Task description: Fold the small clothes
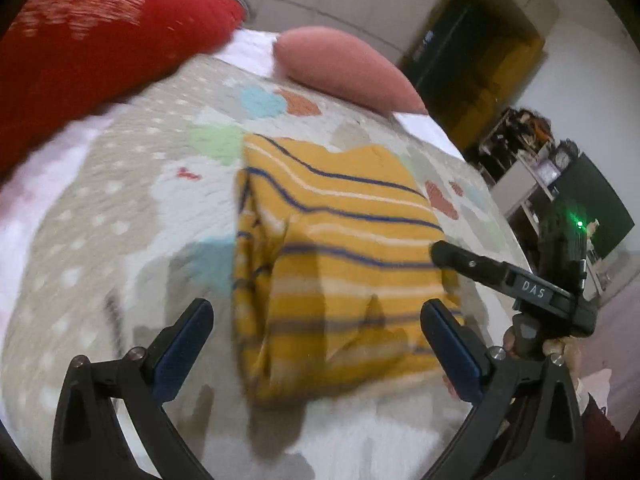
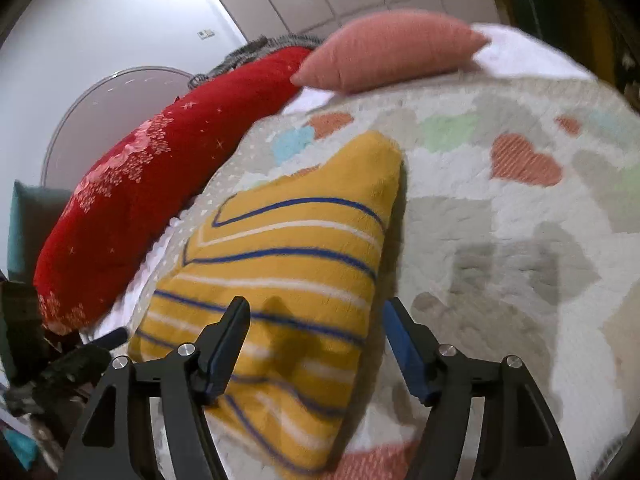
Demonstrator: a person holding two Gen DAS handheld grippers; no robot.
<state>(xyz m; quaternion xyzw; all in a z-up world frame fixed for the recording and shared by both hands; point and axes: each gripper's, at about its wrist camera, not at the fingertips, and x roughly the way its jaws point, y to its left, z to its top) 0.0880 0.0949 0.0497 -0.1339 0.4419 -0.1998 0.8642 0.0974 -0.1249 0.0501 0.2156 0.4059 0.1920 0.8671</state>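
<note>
A small yellow garment [image 1: 344, 248] with blue and white stripes lies folded on a patterned bedspread [image 1: 120, 208]. My left gripper [image 1: 316, 312] hovers over its near end, jaws wide open with nothing clamped between the blue pads. In the right wrist view the same garment [image 2: 288, 264] lies below my right gripper [image 2: 316, 306]. That gripper is open too: its left finger is over the cloth and its right finger is past the garment's edge. A hand holds the right gripper [image 1: 520, 288] at the garment's right edge in the left wrist view.
A long red floral pillow [image 2: 132, 200] and a pink cushion [image 2: 392, 48] lie at the far side of the bed. The bedspread [image 2: 500, 240] has heart patches. Shelves and a dark screen [image 1: 560, 184] stand beyond the bed's right edge.
</note>
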